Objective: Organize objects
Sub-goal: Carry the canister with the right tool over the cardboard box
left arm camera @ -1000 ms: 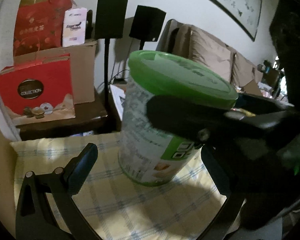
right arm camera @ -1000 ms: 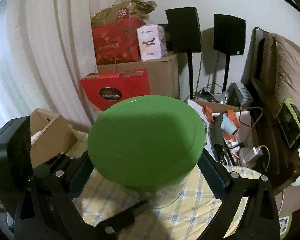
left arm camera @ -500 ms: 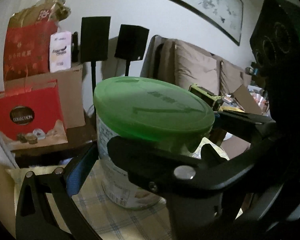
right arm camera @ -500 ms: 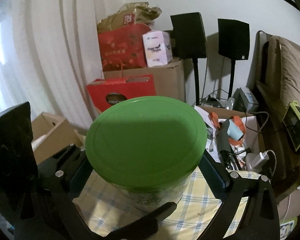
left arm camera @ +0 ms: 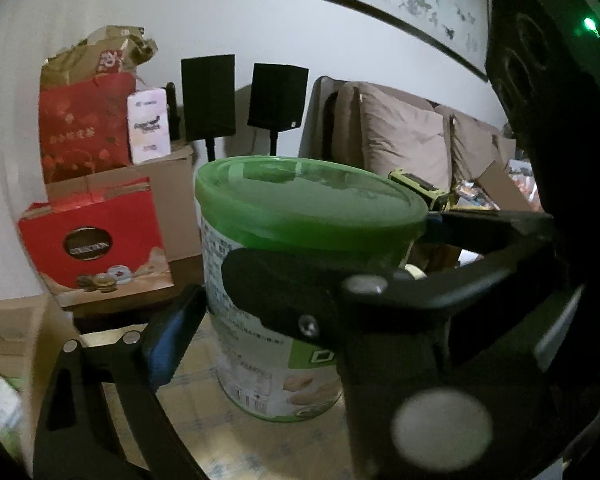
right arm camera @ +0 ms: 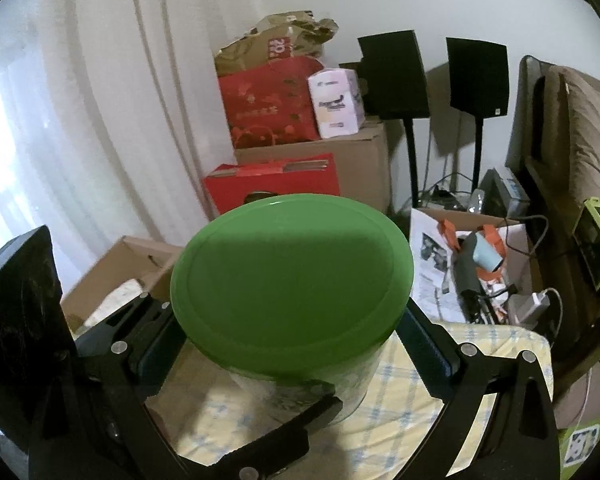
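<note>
A tall white can with a green lid [right arm camera: 292, 276] fills the right wrist view. My right gripper [right arm camera: 292, 344] is shut on it, a pad on each side just under the lid, and the can hangs a little above the yellow checked cloth [right arm camera: 480, 356]. In the left wrist view the can [left arm camera: 308, 208] stands between the fingers of my left gripper [left arm camera: 300, 300], whose jaws are closing. Its near blue pad [left arm camera: 176, 332] is right at the can's wall. Its other finger is hidden behind the right gripper's black finger [left arm camera: 284, 280], which crosses the can.
Red gift boxes [left arm camera: 96, 248] and a cardboard box [right arm camera: 340, 168] are stacked behind, beside two black speakers on stands [right arm camera: 392, 76]. An open carton [right arm camera: 128, 264] sits at the left. A box of cables and papers [right arm camera: 472, 264] and sofa cushions [left arm camera: 404, 136] are at the right.
Both grippers have risen and the can has gone up with the right one. The left gripper has swung round the can, and its near finger now lies at the can's side.
</note>
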Demonstrator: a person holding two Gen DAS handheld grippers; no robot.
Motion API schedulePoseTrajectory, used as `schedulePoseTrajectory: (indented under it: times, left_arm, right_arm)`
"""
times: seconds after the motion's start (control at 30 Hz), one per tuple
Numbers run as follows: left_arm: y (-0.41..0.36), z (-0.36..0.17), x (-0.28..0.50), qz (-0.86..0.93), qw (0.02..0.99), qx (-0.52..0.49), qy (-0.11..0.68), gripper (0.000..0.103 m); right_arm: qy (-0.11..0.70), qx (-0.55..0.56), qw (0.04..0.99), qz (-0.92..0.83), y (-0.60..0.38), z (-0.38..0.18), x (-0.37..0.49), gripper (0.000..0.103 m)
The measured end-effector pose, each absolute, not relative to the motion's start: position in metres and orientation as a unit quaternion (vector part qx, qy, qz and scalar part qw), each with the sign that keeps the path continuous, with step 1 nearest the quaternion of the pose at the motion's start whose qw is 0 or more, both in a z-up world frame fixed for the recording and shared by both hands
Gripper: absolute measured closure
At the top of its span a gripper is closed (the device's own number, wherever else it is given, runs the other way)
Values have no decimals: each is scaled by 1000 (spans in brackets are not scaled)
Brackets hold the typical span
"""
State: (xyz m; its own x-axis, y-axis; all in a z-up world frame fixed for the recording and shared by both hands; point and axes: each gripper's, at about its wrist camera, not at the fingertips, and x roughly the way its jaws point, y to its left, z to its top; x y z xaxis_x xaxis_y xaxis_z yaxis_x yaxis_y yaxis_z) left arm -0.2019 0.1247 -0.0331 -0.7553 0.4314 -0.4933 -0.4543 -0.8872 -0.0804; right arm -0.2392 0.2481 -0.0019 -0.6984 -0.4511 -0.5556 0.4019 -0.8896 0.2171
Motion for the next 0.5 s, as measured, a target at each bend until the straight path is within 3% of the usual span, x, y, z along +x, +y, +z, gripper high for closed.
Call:
schedulePoseTrajectory:
  times: [0.5]
  left_arm:
    - [65,17,-136,946,194,-259,34,11]
  right_arm:
    - [-40,320,281,-904,186,43,-194,3]
